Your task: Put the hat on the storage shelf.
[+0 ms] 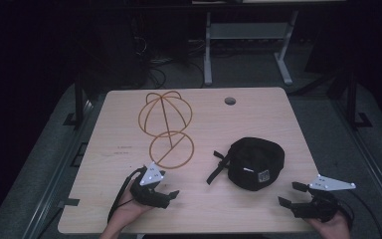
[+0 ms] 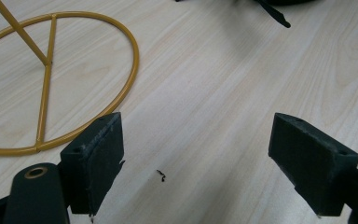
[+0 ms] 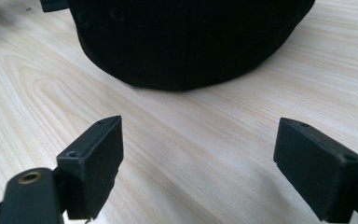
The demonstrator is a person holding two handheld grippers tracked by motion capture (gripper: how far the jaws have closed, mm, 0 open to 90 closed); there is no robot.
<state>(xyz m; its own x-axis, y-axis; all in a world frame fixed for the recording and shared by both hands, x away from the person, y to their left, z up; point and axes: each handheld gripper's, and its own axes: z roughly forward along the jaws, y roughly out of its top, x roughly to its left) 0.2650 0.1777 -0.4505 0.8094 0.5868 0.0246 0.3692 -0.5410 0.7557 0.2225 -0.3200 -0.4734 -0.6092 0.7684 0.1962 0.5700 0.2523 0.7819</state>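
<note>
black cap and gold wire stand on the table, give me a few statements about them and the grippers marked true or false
1. The black cap lies on the table. True.
2. The left gripper is shut on the gold wire stand. False: its jaws stand open over bare wood, beside the stand's ring base.
3. The right gripper is open with nothing between its jaws. True.
4. The cap hangs on the stand. False: it lies apart from it, to its right in the high view.
5. The stand lies toppled flat. False: it stands upright on its ring base.
</note>
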